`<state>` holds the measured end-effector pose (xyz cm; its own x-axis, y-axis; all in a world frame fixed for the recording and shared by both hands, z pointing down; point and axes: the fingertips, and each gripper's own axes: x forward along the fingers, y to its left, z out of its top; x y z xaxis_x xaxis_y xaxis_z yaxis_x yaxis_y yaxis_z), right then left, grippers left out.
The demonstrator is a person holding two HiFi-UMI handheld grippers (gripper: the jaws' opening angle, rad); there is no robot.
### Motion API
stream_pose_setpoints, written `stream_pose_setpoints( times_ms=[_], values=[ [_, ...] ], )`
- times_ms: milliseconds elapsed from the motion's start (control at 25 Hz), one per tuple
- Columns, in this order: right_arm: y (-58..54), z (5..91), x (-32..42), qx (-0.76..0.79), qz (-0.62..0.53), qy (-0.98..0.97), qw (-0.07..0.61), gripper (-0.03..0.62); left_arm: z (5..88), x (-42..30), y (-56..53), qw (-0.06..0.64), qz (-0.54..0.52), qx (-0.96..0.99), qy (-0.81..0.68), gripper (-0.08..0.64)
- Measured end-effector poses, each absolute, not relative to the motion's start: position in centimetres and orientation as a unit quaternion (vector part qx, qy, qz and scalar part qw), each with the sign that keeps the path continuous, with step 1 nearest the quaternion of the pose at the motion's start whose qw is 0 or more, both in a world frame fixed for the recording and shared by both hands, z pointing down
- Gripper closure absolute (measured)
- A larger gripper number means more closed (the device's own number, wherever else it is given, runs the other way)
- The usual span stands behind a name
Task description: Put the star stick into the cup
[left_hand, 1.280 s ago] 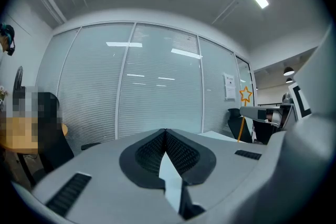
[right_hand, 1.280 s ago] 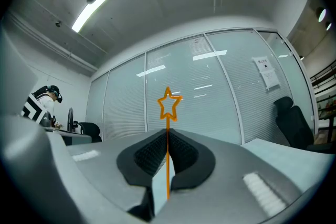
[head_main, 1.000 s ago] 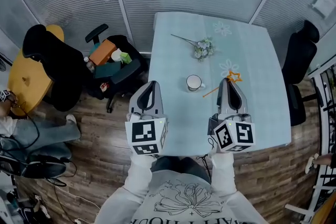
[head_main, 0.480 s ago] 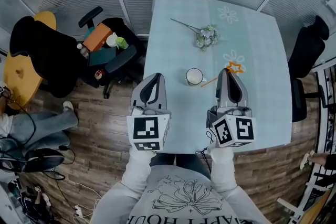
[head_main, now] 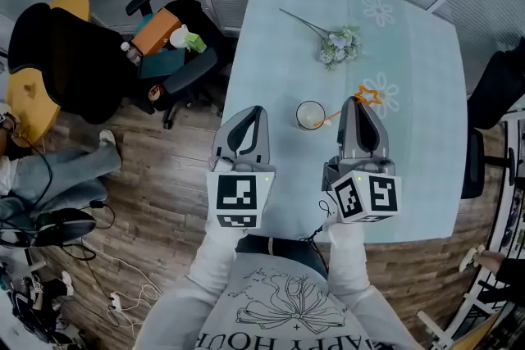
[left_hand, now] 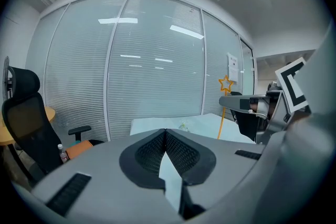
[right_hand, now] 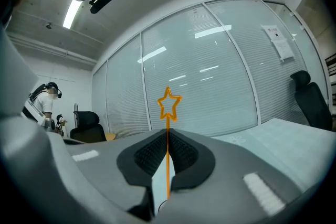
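Note:
An orange star stick [head_main: 363,98] is clamped in my right gripper [head_main: 358,104], star end past the jaw tips. Its thin lower end [head_main: 328,122] slants down to the left and reaches the right rim of the white cup [head_main: 310,115], which stands on the table. In the right gripper view the star stick [right_hand: 168,105] rises upright between the shut pads of my right gripper [right_hand: 167,136]. My left gripper [head_main: 250,115] hovers at the table's left edge, left of the cup, shut and empty. In the left gripper view, the star stick [left_hand: 226,84] shows at the right beyond my left gripper [left_hand: 166,134].
The table [head_main: 271,53] has a pale blue cloth with flower prints. A small flower sprig [head_main: 336,45] lies beyond the cup. Office chairs and an orange box [head_main: 156,30] crowd the floor at left; another dark chair [head_main: 500,78] stands at right.
The right gripper has carried the star stick a little to the left, so its lower end is now at the cup's rim. The left gripper stays shut beside the table edge.

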<state>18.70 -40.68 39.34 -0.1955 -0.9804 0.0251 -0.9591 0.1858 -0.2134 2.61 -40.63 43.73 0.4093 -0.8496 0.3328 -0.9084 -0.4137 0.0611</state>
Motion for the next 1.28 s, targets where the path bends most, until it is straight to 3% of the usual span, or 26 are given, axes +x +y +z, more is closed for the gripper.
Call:
stream_pose_setpoints(
  times_ms=[1280],
  values=[
    [-45.4,51.9,17.9,-0.6,-0.19,0.777,-0.001,0.577,53.8,3.9,-42.8,0.185,0.184,0.808,-0.529,0.554]
  ],
)
